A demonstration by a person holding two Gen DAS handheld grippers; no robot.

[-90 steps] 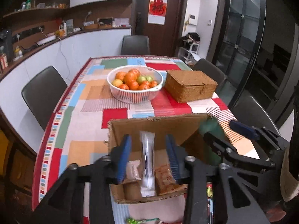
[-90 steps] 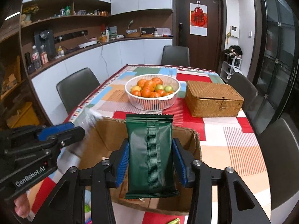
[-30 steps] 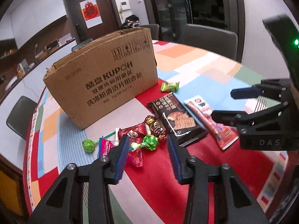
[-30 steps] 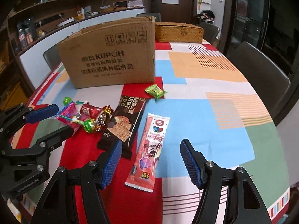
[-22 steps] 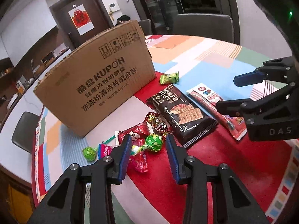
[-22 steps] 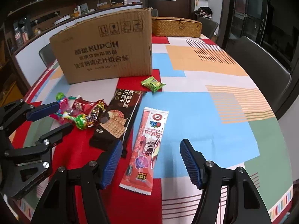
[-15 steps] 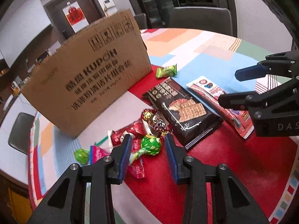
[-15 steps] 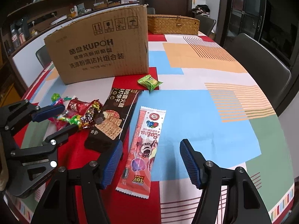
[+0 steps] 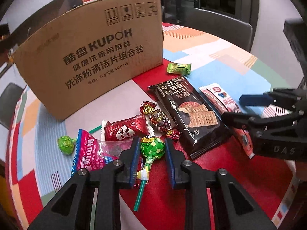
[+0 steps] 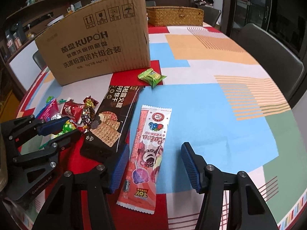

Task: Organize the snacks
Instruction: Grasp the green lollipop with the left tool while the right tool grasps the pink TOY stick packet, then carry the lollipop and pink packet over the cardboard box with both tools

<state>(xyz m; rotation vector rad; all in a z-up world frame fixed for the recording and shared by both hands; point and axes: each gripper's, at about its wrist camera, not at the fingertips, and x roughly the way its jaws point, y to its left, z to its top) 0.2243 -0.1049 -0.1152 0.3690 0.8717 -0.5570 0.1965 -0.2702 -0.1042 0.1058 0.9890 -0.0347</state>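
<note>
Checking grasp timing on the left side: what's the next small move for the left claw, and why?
Probably finish closing. The left claw straddles the head of the green lollipop on the tablecloth; its jaws are closing, but a thin gap seems to remain each side. Once pinched, lift toward the cardboard box.

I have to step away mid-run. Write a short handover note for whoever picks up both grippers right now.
Left gripper: jaws closing around the green lollipop, no firm grip yet.
Right gripper: jaws closing, straddling the long pink packet, pads clear of it.
On the table in front of the cardboard box: black cracker pack, small green candy, red and pink wrapped sweets.
Done: nothing lifted in this round.
Left: grip, lift and, presumably, box each snack.
</note>
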